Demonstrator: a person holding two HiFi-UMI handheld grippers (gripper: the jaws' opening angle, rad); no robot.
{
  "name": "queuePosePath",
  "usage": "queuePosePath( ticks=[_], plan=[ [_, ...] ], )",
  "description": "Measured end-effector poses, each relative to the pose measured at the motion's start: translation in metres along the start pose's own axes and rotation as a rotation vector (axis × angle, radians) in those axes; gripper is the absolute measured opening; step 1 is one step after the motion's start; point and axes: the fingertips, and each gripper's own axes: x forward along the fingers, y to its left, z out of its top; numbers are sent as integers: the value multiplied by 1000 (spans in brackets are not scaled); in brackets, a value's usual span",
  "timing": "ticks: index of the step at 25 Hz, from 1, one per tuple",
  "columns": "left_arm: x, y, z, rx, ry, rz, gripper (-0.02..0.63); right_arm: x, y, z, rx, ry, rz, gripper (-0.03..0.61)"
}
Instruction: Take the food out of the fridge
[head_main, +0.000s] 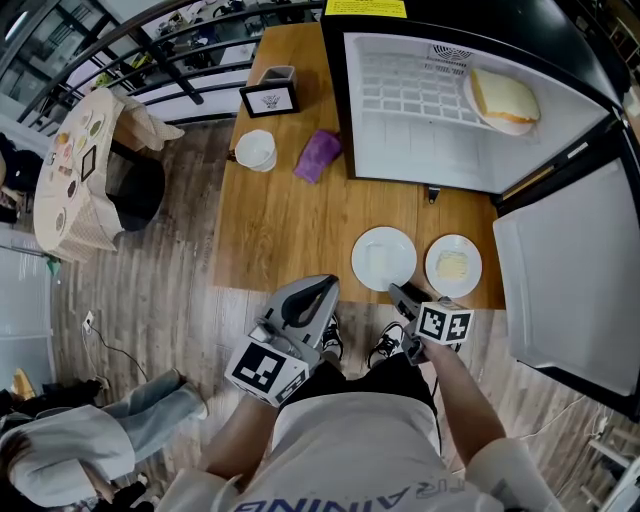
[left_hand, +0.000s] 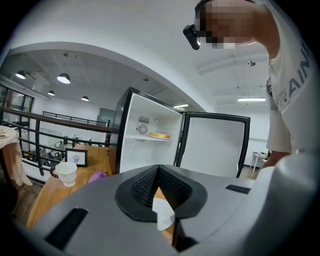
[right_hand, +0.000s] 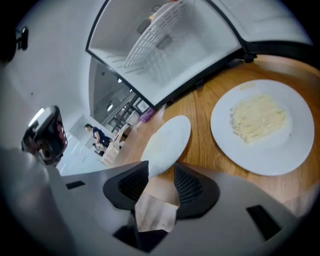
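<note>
Right tongs (right_hand: 160, 172) gape astride the near rim of a white plate (right_hand: 167, 142), likely releasing it onto the tabletop (head_main: 280, 220); left tongs (left_hand: 159, 167), pressed together, idle alongside. Far beyond, bread (head_main: 503, 97) waits on the fridge shelf (head_main: 400, 90).

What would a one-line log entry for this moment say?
fridge: door open, food plate on shelf | table: left plate, right plate | right gripper: open, left plate's rim between jaws | left gripper: shut, empty

The person is wearing a white T-shirt (head_main: 350, 455) with grey lettering, black shorts (head_main: 352, 382) and black-and-white sneakers (head_main: 386, 346). The left gripper (head_main: 322, 288) and right gripper (head_main: 400, 294) are showing grey shells and black ribbed pads, each carrying a black-and-white marker cube (head_main: 267, 369).
</note>
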Motion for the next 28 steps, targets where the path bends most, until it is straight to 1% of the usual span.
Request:
queuePosePath(
  ticks=[2, 4, 10, 15, 17, 21, 23, 26, 28],
  plan=[
    [0, 1, 0, 0, -2, 1, 8, 1, 1, -2, -111, 31, -44, 153],
    [0, 1, 0, 1, -3, 0, 8, 3, 1, -4, -186, 56, -77, 156],
    [0, 0, 0, 1, -4, -4, 8, 5, -5, -10, -273, 137, -137, 175],
    [-1, 1, 1, -1, -5, -3, 8, 4, -6, -14, -374, 196, -182, 183],
    [-1, 2, 2, 0, -8, -1, 8, 4, -8, -14, -397, 216, -204, 183],
    [-3, 3, 4, 3, -12, 2, 8, 6, -11, -20, -460, 260, -217, 183],
    [-4, 4, 4, 3, -14, 4, 8, 6, -12, -22, -474, 272, -219, 183],
    [-4, 4, 5, 5, -15, 5, 8, 2, -11, -17, -470, 255, -223, 183],
    [-3, 3, 7, 8, -19, 4, 8, -4, -4, -7, -429, 206, -195, 183]
  ],
)
